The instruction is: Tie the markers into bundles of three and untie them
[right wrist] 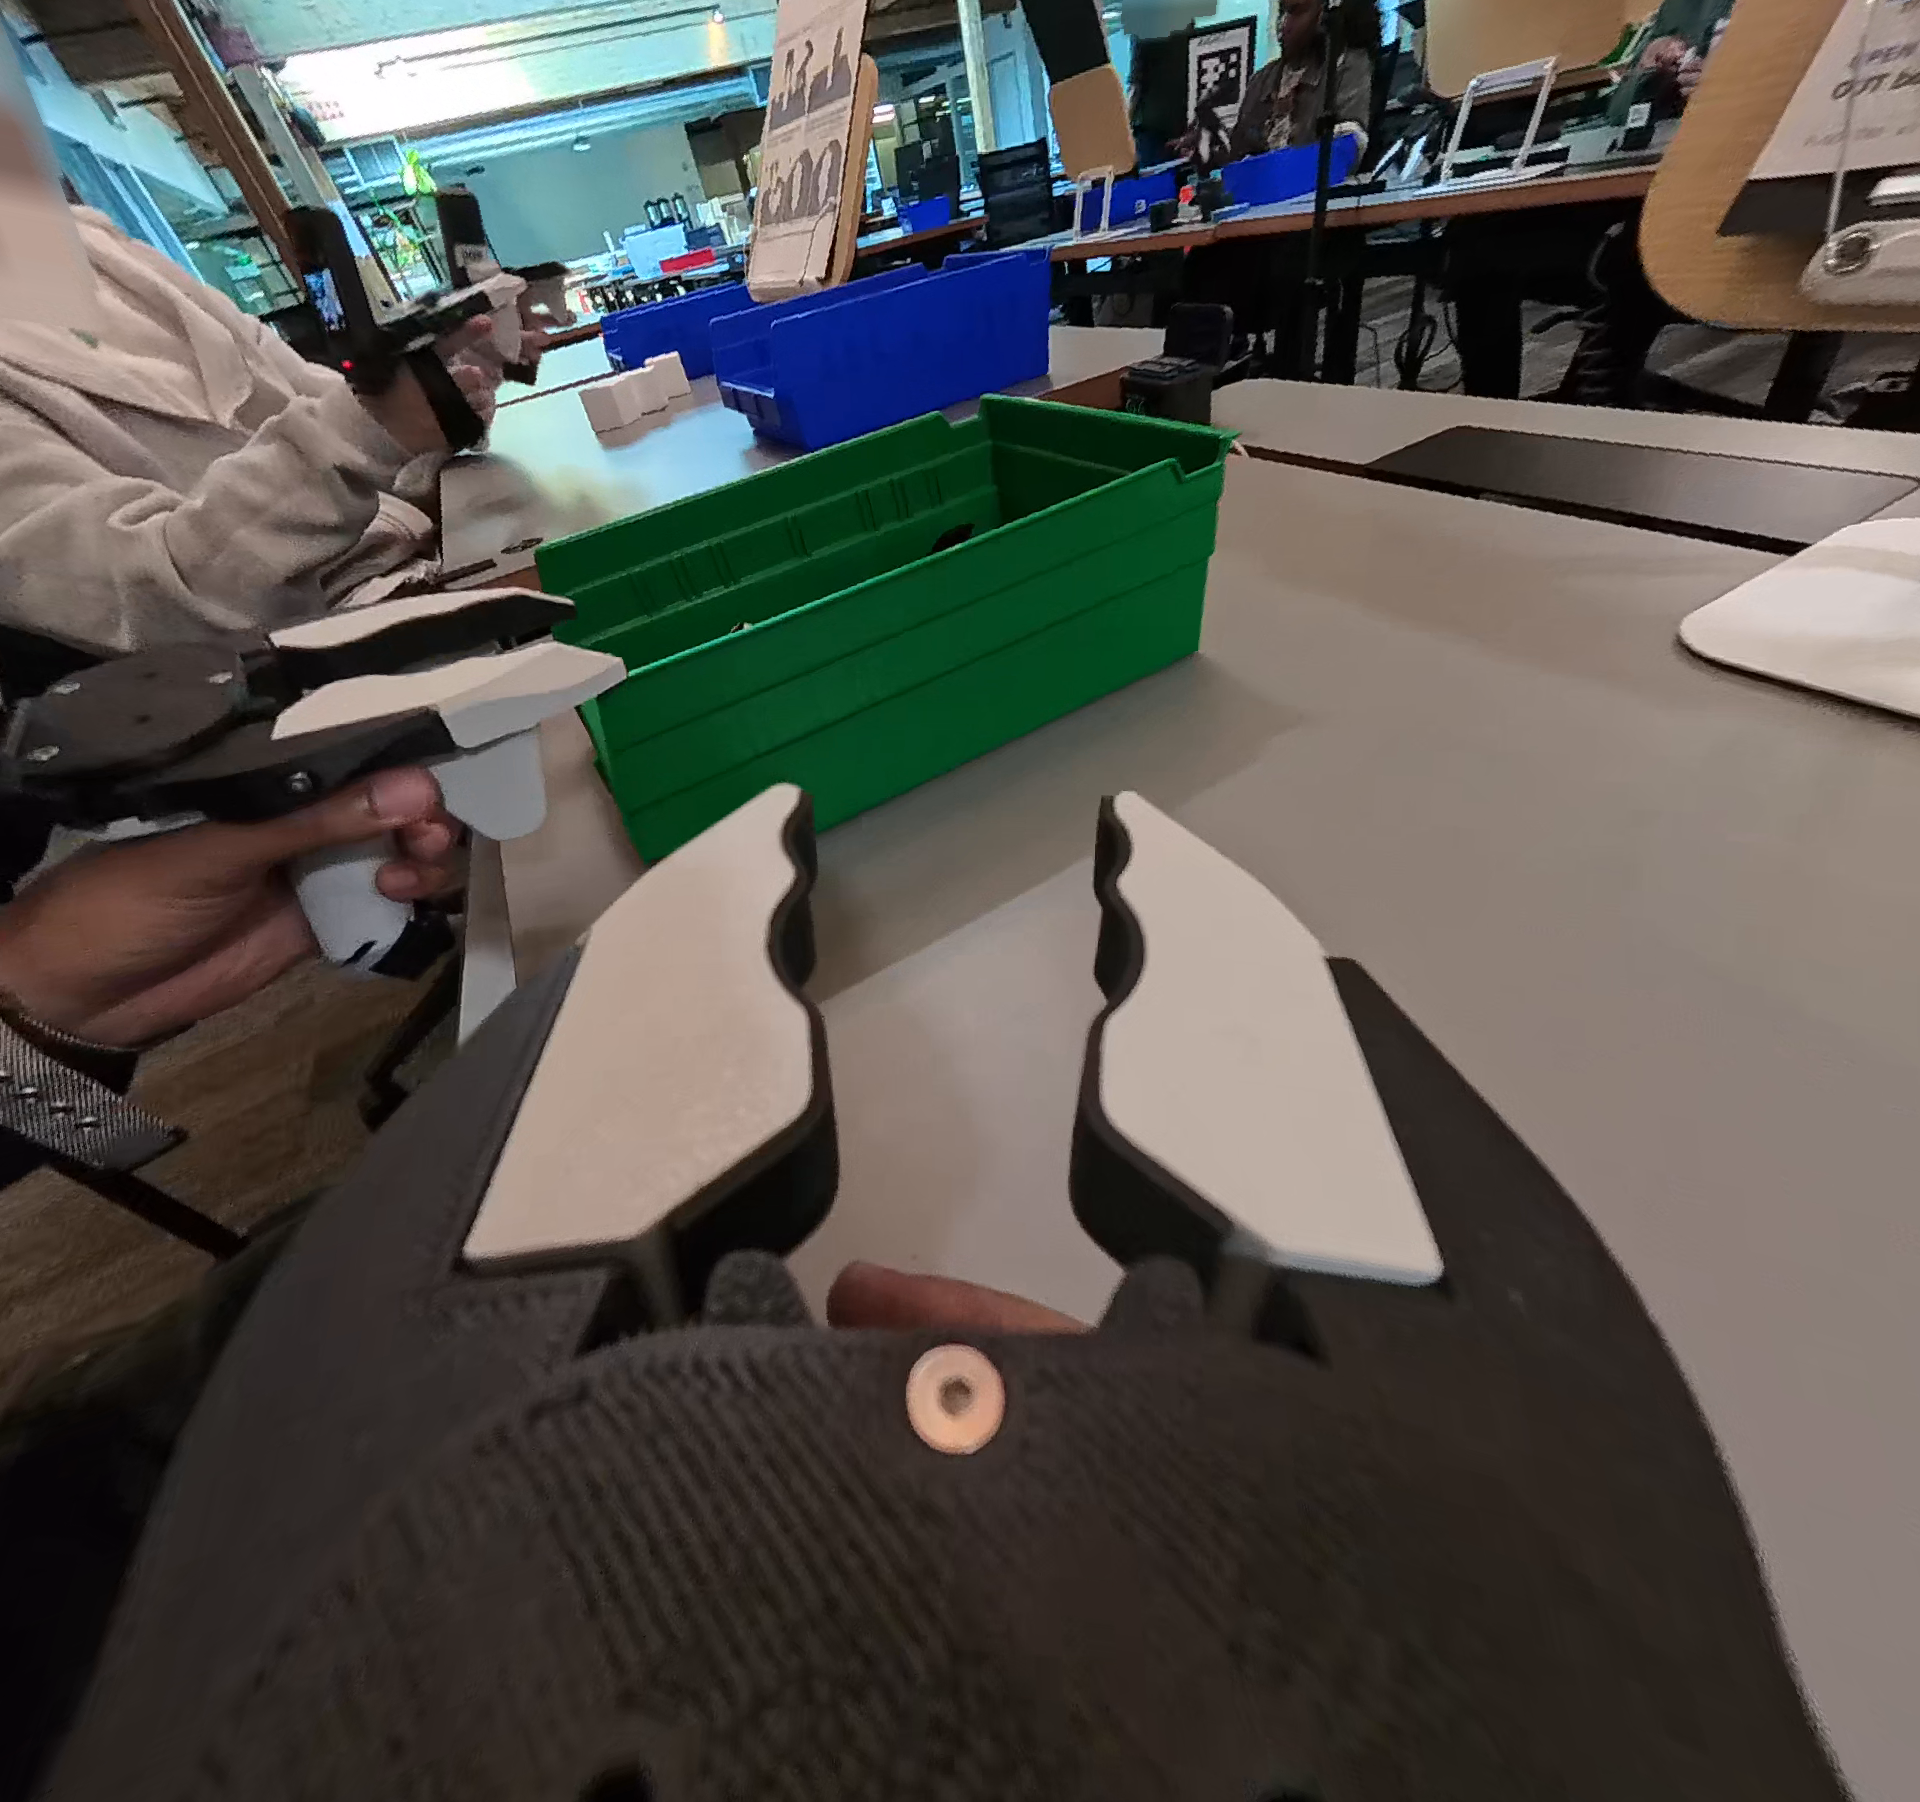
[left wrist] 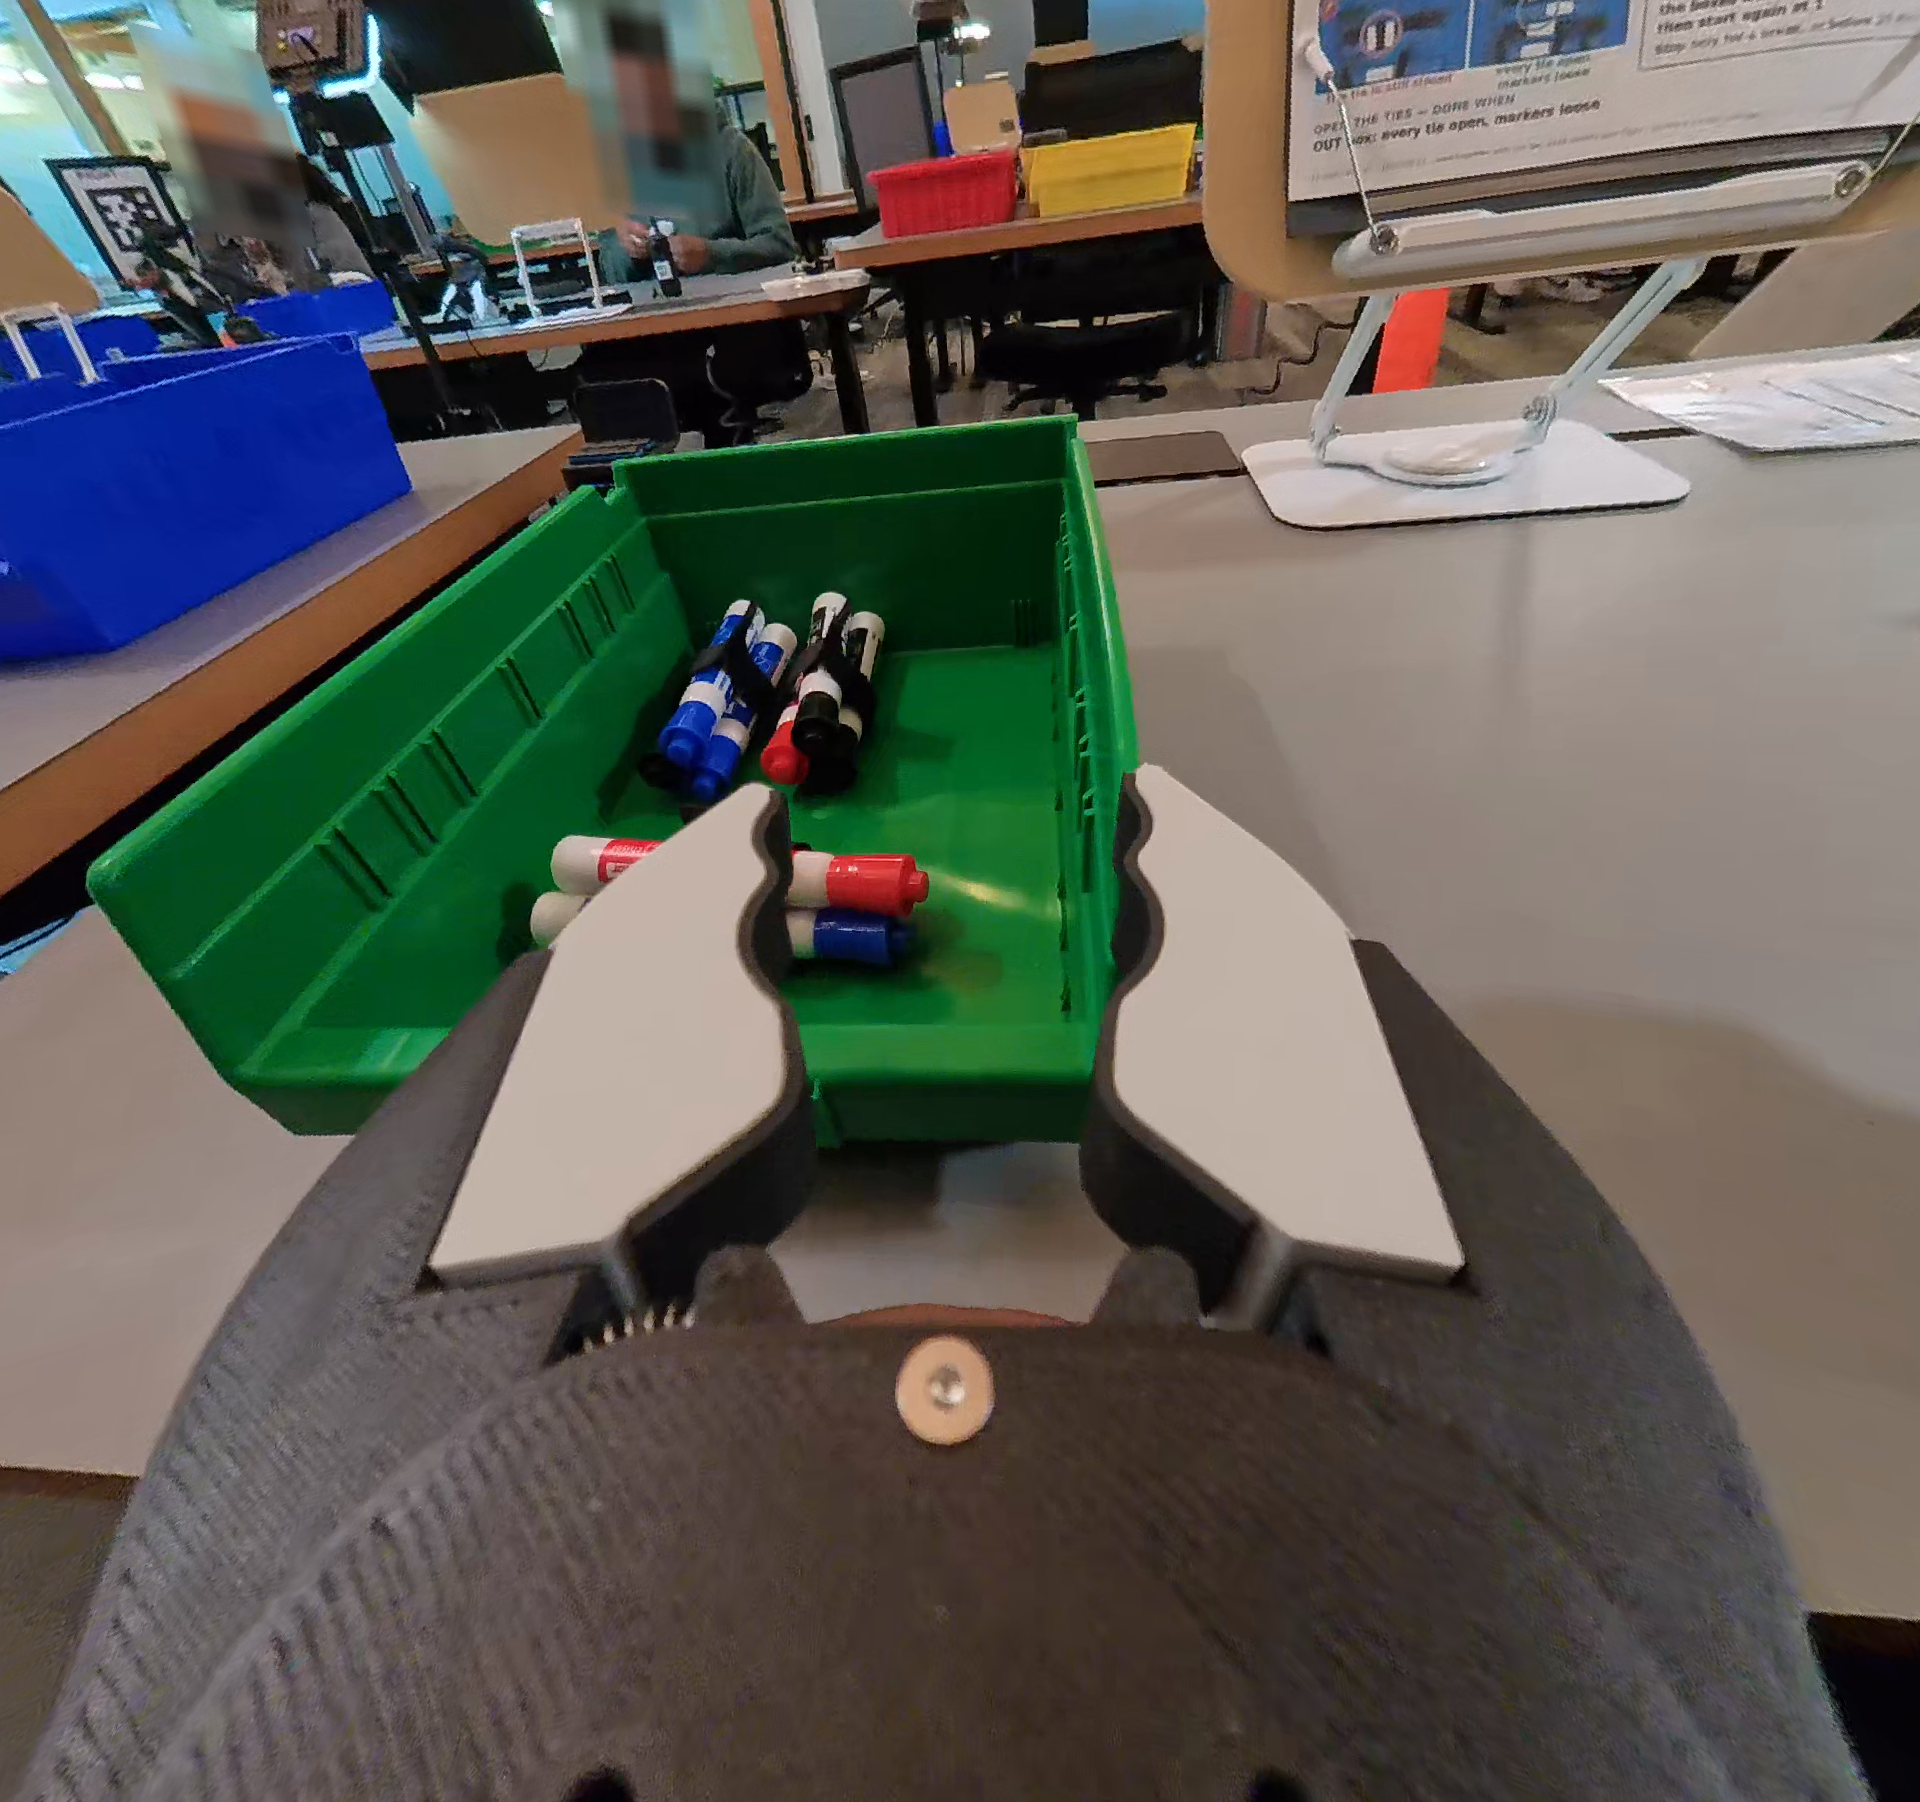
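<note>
Left hand-held gripper (left wrist: 951,807) spread over green bin (left wrist: 343,817), loose markers (left wrist: 857,905) crosswise just below; right hand-held gripper (right wrist: 951,817) spread, farther off.

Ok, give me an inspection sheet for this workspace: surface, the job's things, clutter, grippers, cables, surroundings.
Surface: grey table, mostly bare.
Job's things: green bin on the table holding a blue marker bundle and a black and red marker bundle, each bound by a dark tie, plus a red-capped marker and a blue-capped marker lying nearer.
Clutter: white stand carrying an instruction sheet; papers at far right.
Grippers: left gripper open, above the bin's near end; right gripper open, over bare table beside the bin.
Cables: nothing seen on this table.
Surroundings: blue bins, red bin and yellow bin on other tables; people at work.
</note>
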